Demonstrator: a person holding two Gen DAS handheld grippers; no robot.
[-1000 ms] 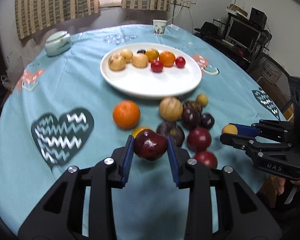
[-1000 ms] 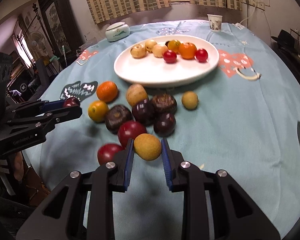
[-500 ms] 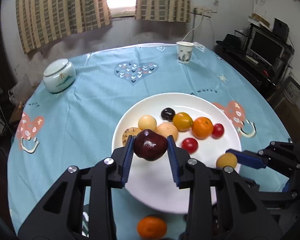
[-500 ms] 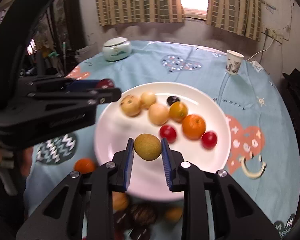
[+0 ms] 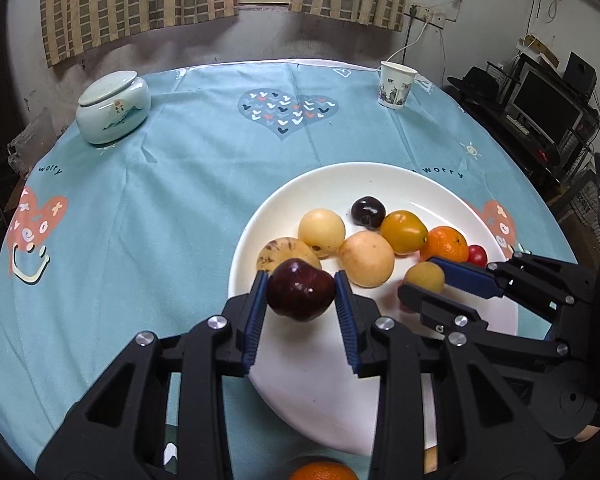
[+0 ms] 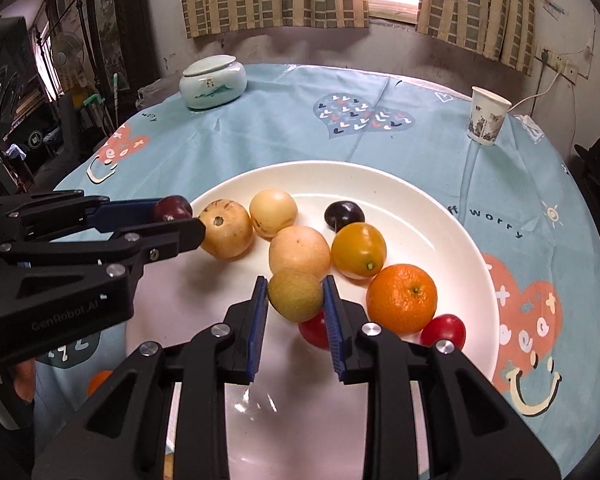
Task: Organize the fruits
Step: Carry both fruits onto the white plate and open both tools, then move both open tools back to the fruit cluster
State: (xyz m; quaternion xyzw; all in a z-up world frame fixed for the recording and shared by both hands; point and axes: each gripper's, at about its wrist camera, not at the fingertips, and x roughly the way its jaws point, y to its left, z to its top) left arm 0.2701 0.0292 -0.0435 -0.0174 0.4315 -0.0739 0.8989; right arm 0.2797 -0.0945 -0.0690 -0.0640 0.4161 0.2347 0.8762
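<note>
i lower both grippers, left gripper [image 5: 301,295] clamping the dark red plum [image 5: 301,295], right gripper [image 6: 295,295] clamping the small tan-green round fruit [image 6: 295,295], onto bare white plate [image 6: 440,216] below the jaws, then release.

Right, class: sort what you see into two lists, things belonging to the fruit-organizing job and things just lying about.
Job: white plate, dark red fruit in left tongs, yellow-green fruit in right tongs.
Lying about: lidded jar, paper cup.
</note>
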